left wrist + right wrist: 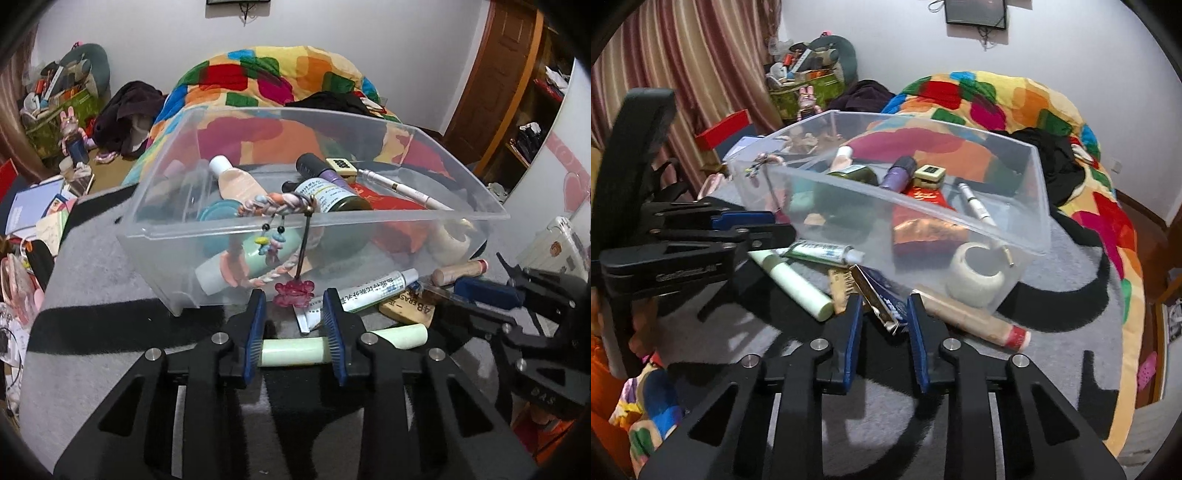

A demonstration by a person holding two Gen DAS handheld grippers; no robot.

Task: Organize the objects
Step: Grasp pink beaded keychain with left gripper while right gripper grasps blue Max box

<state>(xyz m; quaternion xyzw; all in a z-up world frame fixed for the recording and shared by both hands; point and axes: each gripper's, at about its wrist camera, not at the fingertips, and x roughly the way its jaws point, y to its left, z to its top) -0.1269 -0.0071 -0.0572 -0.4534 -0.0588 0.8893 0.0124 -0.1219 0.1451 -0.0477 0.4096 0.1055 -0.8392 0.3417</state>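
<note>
Two grips: left gripper [295, 325] clamps pale green tube [291, 351], right gripper [882, 317] pinches blue packet [886, 301], both bound for clear bin [369, 216].

A home bedroom: beside the bed [1071, 369] heaped with a patchwork quilt [280, 74] hang striped curtains [683, 66], with a wooden door [491, 74] beyond it.

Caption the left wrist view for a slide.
Left gripper jaws closed across a pale green tube on the grey blanket, in front of a clear bin of toiletries.
</note>
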